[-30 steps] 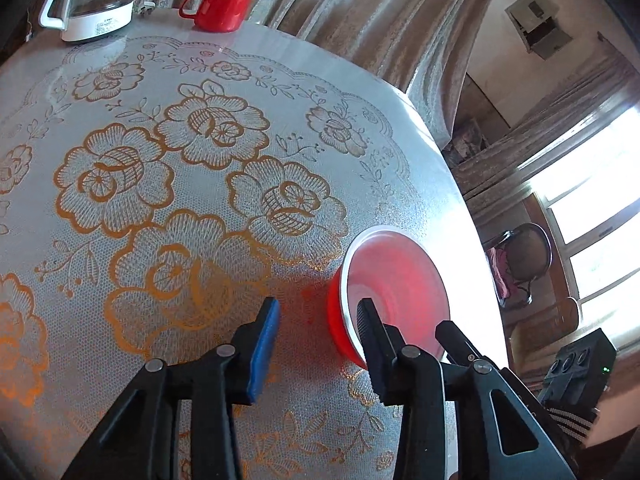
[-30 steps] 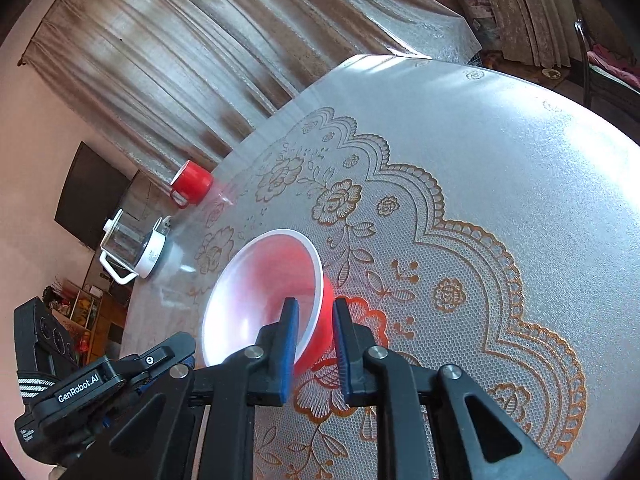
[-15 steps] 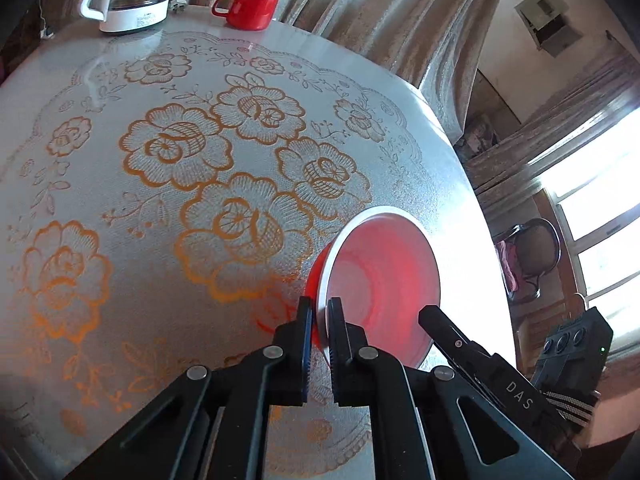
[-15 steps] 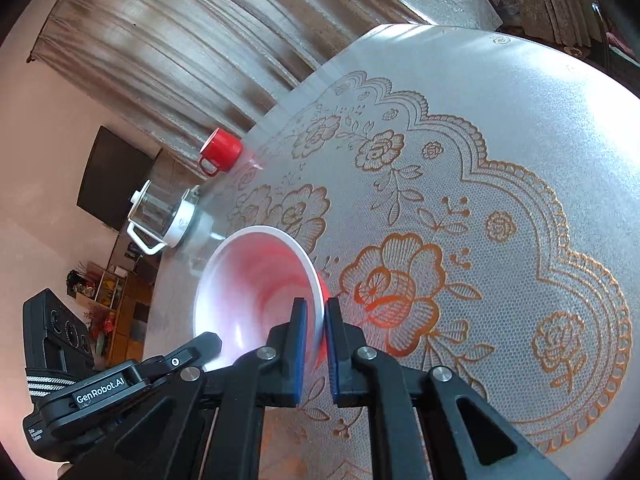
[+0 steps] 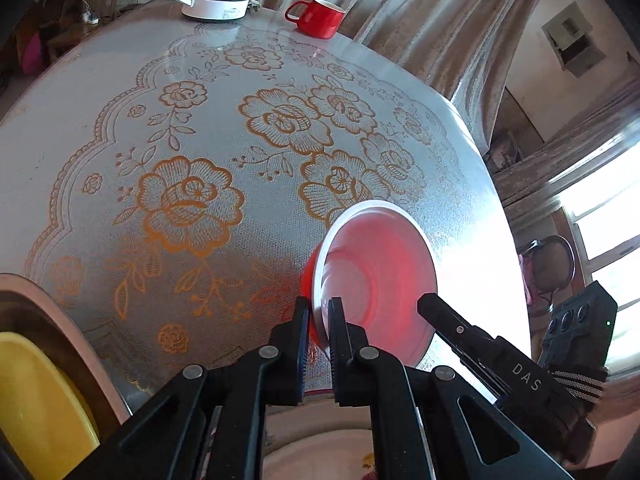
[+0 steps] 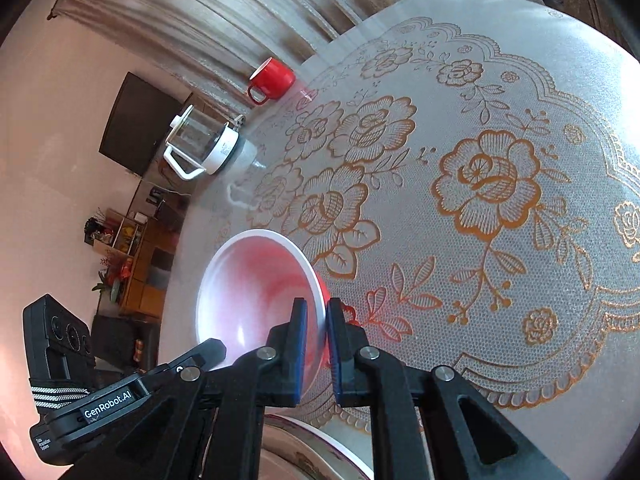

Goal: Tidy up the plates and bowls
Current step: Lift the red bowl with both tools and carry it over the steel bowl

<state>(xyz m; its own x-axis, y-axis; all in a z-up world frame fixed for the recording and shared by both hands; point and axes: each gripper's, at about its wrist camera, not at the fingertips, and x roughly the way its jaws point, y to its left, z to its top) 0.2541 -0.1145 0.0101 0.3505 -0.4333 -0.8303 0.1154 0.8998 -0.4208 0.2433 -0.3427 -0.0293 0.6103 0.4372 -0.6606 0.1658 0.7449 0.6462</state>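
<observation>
Two claws are clamped on opposite sides of the red-and-white bowl's thin rim, the left claw and the right claw together holding it tilted just above the lace-patterned bench near its close edge. It looks light, stiff and smooth, so it could slip or pivot; the rim is the sensible hold. Only the left view shows a yellow tray and a floral plate below

left wrist: close, angled down over table | right wrist: same, opposite side | shared: bowl, tabletop
</observation>
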